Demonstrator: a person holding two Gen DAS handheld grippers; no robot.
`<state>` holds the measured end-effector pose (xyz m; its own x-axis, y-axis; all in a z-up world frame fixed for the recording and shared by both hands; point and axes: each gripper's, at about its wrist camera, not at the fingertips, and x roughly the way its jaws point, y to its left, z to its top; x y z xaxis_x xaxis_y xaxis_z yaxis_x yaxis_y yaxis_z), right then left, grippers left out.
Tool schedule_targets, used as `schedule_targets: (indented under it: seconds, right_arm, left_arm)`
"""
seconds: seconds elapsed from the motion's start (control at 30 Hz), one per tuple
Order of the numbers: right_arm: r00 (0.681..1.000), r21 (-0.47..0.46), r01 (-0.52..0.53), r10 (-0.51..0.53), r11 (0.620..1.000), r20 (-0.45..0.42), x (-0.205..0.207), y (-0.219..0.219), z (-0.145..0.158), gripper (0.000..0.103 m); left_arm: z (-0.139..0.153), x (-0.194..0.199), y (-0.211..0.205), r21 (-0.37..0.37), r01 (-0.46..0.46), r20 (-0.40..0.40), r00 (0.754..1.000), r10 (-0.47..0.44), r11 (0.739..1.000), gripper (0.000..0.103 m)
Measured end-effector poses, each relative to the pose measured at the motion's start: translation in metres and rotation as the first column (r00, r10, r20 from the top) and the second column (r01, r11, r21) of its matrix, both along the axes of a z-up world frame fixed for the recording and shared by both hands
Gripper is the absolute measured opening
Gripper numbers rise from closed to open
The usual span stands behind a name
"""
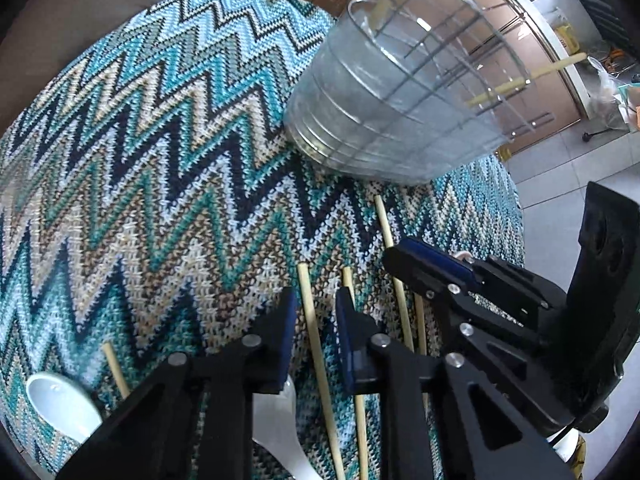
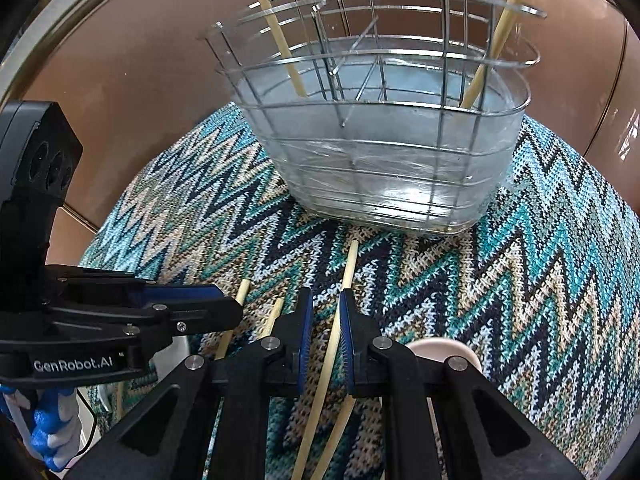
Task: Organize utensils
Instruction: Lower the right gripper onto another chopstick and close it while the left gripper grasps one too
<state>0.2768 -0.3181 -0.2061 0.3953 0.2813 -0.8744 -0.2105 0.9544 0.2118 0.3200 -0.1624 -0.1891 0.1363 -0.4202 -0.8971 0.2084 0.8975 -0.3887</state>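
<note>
A wire utensil basket with a clear liner [image 1: 404, 92] [image 2: 384, 136] stands on the zigzag knitted cloth [image 1: 160, 184] and holds two bamboo chopsticks [image 2: 276, 28]. Several more chopsticks lie on the cloth. My left gripper [image 1: 316, 320] is open, its jaws on either side of one chopstick [image 1: 316, 344] lying on the cloth. My right gripper [image 2: 326, 316] has narrowly parted jaws with a chopstick [image 2: 346, 276] running between them; whether they grip it is unclear. It also shows in the left wrist view [image 1: 436, 268]. White ceramic spoons [image 1: 60, 404] lie near the left gripper.
A second white spoon [image 1: 280, 428] lies under the left gripper. A pale pink dish [image 2: 440, 350] sits behind the right finger. Brown cabinet fronts [image 2: 140, 64] stand behind the table. The cloth's edge drops off to a tiled floor [image 1: 568, 184] on the right.
</note>
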Motion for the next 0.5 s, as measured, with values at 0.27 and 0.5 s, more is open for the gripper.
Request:
schedule_targets:
  seconds: [0.27,0.5]
  right_arm:
    - [1.000,-0.014,0.001,-0.001,1.000,-0.018,0.010,0.006,-0.012,0.012]
    - [1.000,-0.032,-0.006,0.005,0.999,-0.025,0.018,0.014,-0.016,0.012]
  left_arm:
    - [-0.017,0.007,-0.014,0.004,-0.019,-0.024,1.000,0.019,1.000,0.010]
    - [-0.023,0.012,-0.001,-0.006,-0.036,-0.032,0.999,0.035,0.999,0.006]
